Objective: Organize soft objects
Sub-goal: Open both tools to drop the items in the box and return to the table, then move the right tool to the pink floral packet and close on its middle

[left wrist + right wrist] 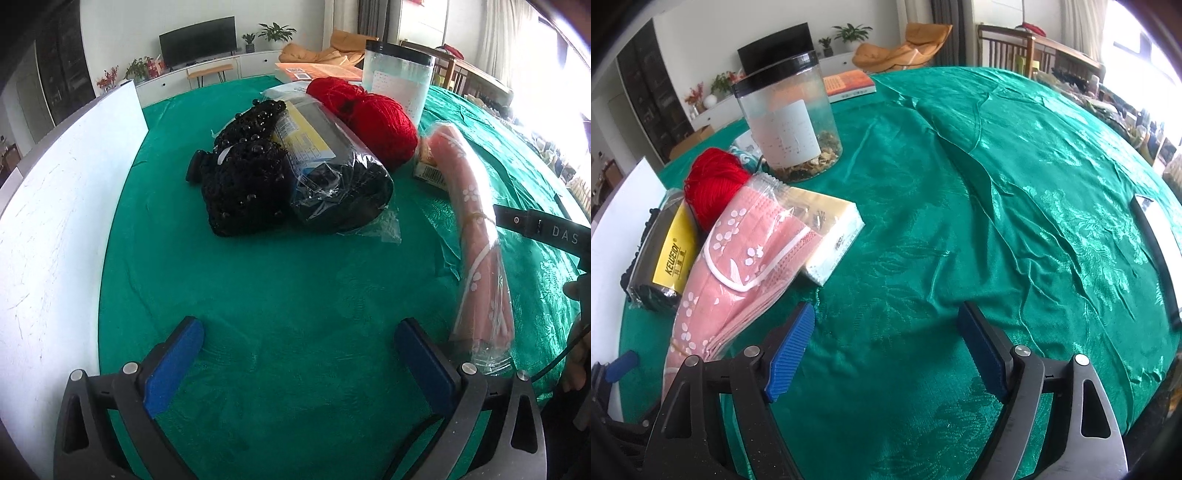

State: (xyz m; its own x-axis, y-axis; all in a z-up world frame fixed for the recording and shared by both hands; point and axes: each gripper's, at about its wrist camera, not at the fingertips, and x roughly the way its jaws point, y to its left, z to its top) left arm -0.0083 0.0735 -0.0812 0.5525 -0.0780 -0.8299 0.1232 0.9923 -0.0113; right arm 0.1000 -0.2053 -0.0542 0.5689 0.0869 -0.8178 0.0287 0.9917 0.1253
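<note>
A black beaded soft bundle (243,177) lies on the green tablecloth (277,314), beside a plastic bag of black items with a yellow label (332,173). Red yarn balls (369,118) sit behind them. A pack of pink face masks in clear plastic (476,236) lies at the right; it also shows in the right wrist view (738,266), resting on a tissue pack (831,236). My left gripper (299,350) is open and empty over bare cloth. My right gripper (886,343) is open and empty, just right of the masks.
A clear jar with a black lid (790,122) stands behind the yarn. An orange book (849,83) lies at the far edge. A white board (55,221) stands along the left. A phone-like slab (1156,251) lies at the right.
</note>
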